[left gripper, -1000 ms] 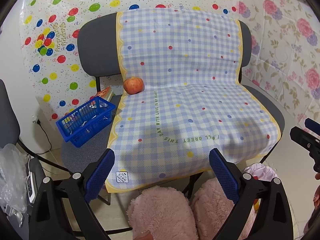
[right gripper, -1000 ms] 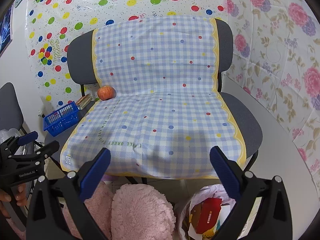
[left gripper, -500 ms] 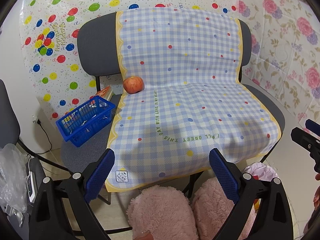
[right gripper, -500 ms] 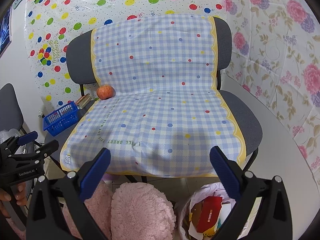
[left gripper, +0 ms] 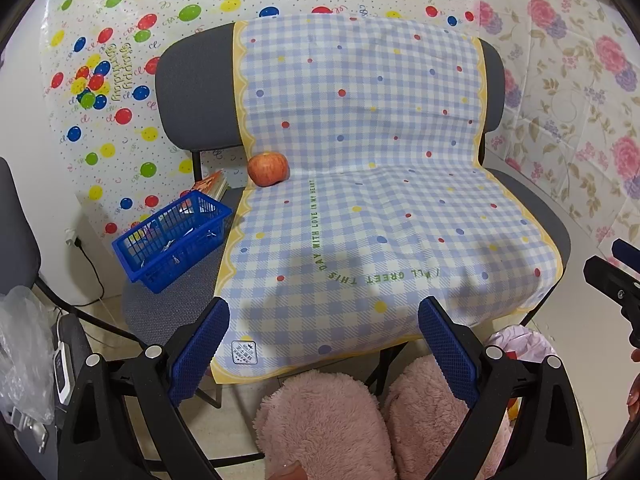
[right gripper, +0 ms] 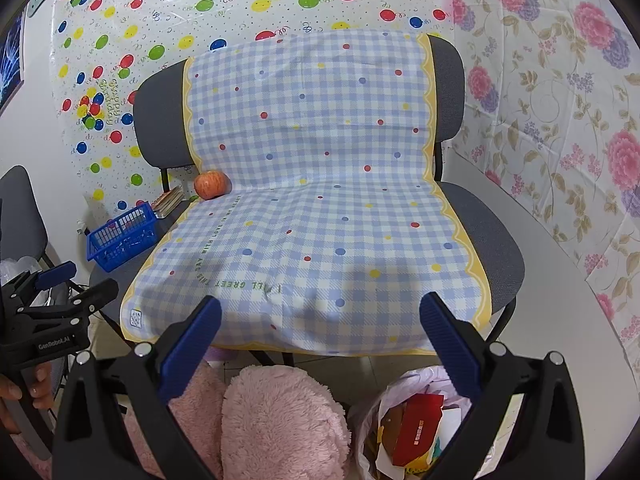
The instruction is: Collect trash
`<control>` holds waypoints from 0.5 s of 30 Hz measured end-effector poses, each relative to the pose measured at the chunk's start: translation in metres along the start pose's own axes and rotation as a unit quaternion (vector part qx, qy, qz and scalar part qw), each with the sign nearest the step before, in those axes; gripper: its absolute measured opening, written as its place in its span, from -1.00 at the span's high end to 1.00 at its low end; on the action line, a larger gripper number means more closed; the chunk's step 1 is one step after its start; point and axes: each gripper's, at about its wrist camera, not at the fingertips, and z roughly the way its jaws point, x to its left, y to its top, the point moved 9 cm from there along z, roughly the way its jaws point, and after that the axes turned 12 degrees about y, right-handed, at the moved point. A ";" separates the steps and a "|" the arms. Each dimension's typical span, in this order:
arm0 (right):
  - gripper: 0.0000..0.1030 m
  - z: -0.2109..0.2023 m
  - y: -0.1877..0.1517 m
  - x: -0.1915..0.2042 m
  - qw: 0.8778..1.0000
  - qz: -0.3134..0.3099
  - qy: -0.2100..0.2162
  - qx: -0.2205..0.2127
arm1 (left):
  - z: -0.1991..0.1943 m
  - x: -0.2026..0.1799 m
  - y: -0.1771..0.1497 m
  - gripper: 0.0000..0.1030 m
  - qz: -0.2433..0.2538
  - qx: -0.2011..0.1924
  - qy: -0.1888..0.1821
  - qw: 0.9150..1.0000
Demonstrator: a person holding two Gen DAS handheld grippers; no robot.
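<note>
Two hand-held grippers face a grey chair draped with a blue-and-white checked cloth. The left gripper sits at 6 o'clock in its own view, jaws spread wide with nothing between them; its blue pads frame the cloth's front edge. The right gripper is likewise wide open and empty, at 6 o'clock in its view.

An apple rests on the seat at the cloth's left edge, at 10 o'clock from the middle of the left view, touching the chair's backrest. A blue basket stands on the seat's bare left part at 9 o'clock, with some books behind it.

The trash bag, white and open, sits on the floor at 5 o'clock in the right view, under the seat's front right corner, holding red and white cartons. Two pink fluffy slippers lie just left of it. Balloon-print and floral sheets cover the wall behind.
</note>
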 end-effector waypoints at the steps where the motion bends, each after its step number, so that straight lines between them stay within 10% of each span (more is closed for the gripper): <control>1: -0.89 0.000 0.000 0.000 1.000 0.000 0.001 0.000 | 0.000 0.000 0.000 -0.83 0.000 0.000 0.000 1.000; 15: -0.89 0.000 -0.002 0.000 1.000 0.001 0.002 0.002 | 0.001 0.001 0.000 -0.83 0.001 0.000 0.001 1.000</control>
